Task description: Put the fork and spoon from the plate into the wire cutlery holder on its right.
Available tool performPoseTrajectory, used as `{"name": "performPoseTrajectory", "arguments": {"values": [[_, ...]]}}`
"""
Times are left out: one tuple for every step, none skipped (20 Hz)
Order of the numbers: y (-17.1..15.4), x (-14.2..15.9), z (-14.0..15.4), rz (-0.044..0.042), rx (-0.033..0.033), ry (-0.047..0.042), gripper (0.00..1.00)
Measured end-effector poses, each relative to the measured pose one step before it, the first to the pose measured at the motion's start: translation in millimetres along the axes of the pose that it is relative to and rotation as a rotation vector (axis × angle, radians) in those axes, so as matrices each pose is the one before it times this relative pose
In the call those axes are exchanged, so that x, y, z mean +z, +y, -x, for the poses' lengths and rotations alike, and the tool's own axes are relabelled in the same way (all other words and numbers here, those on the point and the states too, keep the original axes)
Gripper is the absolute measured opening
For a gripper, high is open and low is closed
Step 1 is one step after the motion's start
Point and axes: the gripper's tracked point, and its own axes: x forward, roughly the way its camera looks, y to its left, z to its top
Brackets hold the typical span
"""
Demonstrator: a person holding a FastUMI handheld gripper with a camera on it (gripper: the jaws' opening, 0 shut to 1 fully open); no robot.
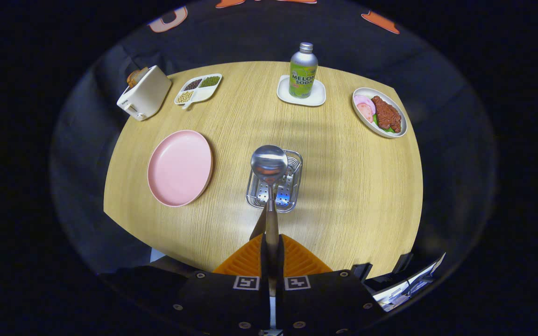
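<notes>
The tongs (271, 254) are clenched on the thin handle of a shiny metal spoon (269, 164), both fingers pressed against it from either side. The spoon's round bowl stands up just ahead of the fingers, directly over the silver wire cutlery holder (293, 184), which sits on the round pale wooden bench (343, 186). A second metal piece shows inside the holder beneath the spoon; whether it is the fork cannot be told. Just beside the holder, on its left, lies the round pink plate (180, 168) with nothing on it. Farther off stand a cream toaster (144, 93) with bread in its slot, a white divided dish (199, 88) holding 3 kinds of beans, a green drink bottle (303, 71) on a white square coaster (301, 98), and an oval white plate (379, 113) of meat slices.
</notes>
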Motion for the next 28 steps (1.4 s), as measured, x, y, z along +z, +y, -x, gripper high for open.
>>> {"name": "performPoseTrajectory", "arguments": {"values": [[-2.05,0.89,-2.91,0.00091,0.00128,0.01959,0.05],[-1.58,1.24,-3.24,0.00497,0.00774,0.01902,0.05],[-2.30,1.73,-3.99,0.00305,0.00266,0.01401,0.05],[-5.40,0.30,-4.43,0.00055,-0.00939,0.02856,0.05],[-2.32,0.81,-3.09,0.00635,-0.00216,0.01775,0.05],[-0.70,1.48,-2.41,0.00921,0.00693,0.01879,0.05],[-3.65,-0.76,-1.20,0.00090,0.00404,0.02790,0.05],[-3.03,1.09,-2.86,0.00853,-0.00138,0.01669,0.05],[-5.32,0.85,-3.50,0.01090,-0.01638,0.01468,0.05],[-0.74,-1.23,-2.35,0.00819,0.00200,0.02474,0.05],[1.38,-1.77,0.37,0.01472,0.01173,0.02192,0.05],[1.78,-1.28,0.03,0.01151,0.00370,0.02169,0.05],[0.20,1.13,-1.70,0.01387,0.00154,0.01368,0.05],[-0.41,3.18,-0.73,-0.00060,0.00034,0.00673,0.05],[-0.24,3.58,-0.35,-0.00454,-0.00344,0.00415,0.06],[-1.02,5.86,-0.27,-0.01337,0.00131,-0.01005,0.06],[0.16,5.16,0.15,-0.02084,0.00536,-0.01173,0.07],[1.76,4.22,0.80,-0.01822,0.00942,-0.01000,0.08],[-0.77,1.53,-0.15,-0.01025,0.00319,-0.00730,0.10],[-0.11,3.05,1.35,-0.01155,0.00608,-0.01454,0.13],[2.13,5.58,3.31,-0.01406,0.00687,-0.03043,0.12],[3.19,6.32,3.60,-0.01188,0.01078,-0.03548,0.12],[4.44,5.85,2.96,-0.01871,0.01677,-0.03987,0.12],[5.67,4.47,4.41,-0.01523,0.01745,-0.03260,0.13],[5.74,5.14,5.21,-0.01238,0.02093,-0.04052,0.13],[6.85,7.32,5.11,-0.00977,0.02262,-0.04939,0.12],[5.81,7.22,5.65,-0.00804,0.01426,-0.05063,0.12],[3.76,9.41,5.78,-0.00170,0.00660,-0.05553,0.12]]}}
